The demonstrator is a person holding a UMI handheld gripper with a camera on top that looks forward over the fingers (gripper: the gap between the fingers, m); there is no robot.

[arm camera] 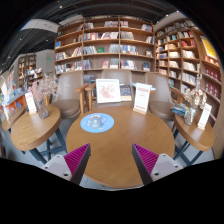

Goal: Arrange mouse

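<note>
My tool point(112, 160) hangs open above the near edge of the round wooden tabletop point(112, 140), fingers holding nothing. A blue round mat point(97, 122) lies toward the far edge; the mouse, possibly on it, I cannot make out. Two upright signs point(108, 91) stand beyond.

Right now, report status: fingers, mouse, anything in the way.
Fingers open, nothing between them. No mouse in sight. Round wooden table ahead; blue round mat and standing signs beyond.

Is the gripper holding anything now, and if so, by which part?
Nothing is held. The gripper is open, only the bare round wooden table showing between its fingers; the round blue mat lies beyond them.
</note>
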